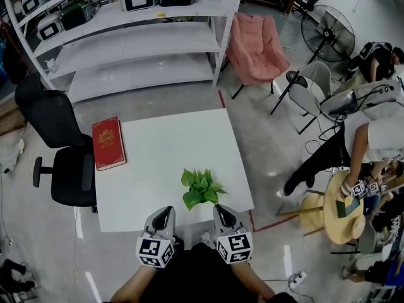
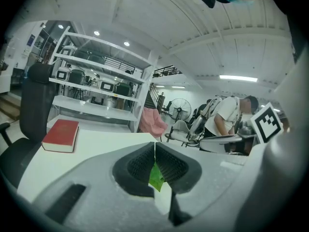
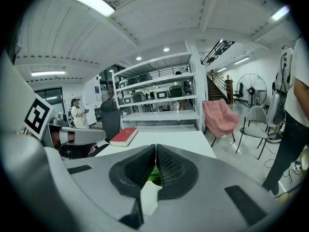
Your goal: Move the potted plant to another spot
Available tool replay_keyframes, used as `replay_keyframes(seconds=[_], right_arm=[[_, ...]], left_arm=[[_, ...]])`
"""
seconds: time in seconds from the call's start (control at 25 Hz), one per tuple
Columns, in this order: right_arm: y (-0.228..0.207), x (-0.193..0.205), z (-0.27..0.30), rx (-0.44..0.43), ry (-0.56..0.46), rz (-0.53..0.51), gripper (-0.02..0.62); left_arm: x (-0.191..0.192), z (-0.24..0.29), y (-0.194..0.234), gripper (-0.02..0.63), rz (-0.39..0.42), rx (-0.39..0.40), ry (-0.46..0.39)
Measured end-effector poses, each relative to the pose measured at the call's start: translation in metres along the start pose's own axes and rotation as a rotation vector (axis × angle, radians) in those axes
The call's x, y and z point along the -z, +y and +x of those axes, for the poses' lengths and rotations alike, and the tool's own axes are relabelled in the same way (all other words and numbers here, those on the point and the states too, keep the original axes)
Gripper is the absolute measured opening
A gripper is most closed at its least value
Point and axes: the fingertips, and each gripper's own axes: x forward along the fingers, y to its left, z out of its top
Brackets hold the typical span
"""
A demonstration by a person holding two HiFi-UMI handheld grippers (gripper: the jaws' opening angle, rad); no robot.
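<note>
The plant [image 1: 202, 189] stands by the table's [image 1: 170, 137] near edge, free of the left gripper [image 1: 165, 211] and right gripper [image 1: 221, 209], both closed empty, so either awaiting pickup or already set down.

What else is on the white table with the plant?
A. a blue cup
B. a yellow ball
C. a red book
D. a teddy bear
C: a red book lies by the left edge of the white table, apart from the plant. Nothing else is on the table.
</note>
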Motion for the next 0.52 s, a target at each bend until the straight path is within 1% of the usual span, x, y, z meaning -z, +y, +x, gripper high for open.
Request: replay_keyframes(seconds=[0.52], right_arm=[[0.0005, 0.003, -0.0078, -0.005, 0.002, -0.016, 0.015]], left_arm=[[0.0059, -0.0031, -0.0068, 0.02, -0.01, -0.002, 0.0]])
